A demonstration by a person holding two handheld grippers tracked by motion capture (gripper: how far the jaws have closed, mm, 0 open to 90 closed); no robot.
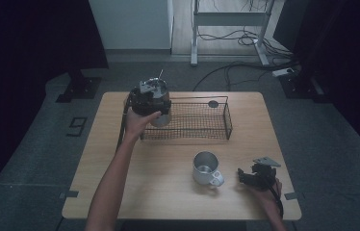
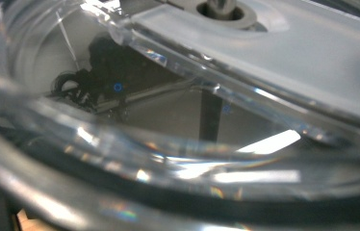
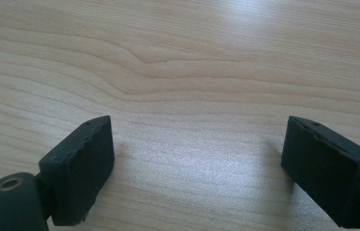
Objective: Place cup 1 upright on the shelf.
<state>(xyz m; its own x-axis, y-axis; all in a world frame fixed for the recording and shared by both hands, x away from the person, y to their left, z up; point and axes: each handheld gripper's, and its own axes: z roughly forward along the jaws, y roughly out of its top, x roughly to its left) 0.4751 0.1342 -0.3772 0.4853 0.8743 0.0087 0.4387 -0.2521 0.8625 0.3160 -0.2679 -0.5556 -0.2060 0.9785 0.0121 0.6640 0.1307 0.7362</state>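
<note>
My left gripper [image 1: 155, 107] hangs over the left end of a black wire basket [image 1: 202, 135], pointing down, shut on the rim of a shiny metal cup [image 1: 160, 118] beneath it. I cannot tell whether the cup touches the basket floor. In the left gripper view the cup's polished wall and rim [image 2: 178, 159] sit very close and hide the jaws. A second metal cup with a handle [image 1: 206, 168] stands upright on the wooden table [image 1: 120, 192], front of centre. My right gripper [image 1: 243, 176] rests on the table just to its right, open, with bare wood between its jaws [image 3: 197, 144].
The basket lies along the far middle of the table, with a small dark round piece [image 1: 213, 103] on its far rim. Beyond the table, cables [image 1: 245, 67] and a desk frame [image 1: 195, 43] stand on the grey floor.
</note>
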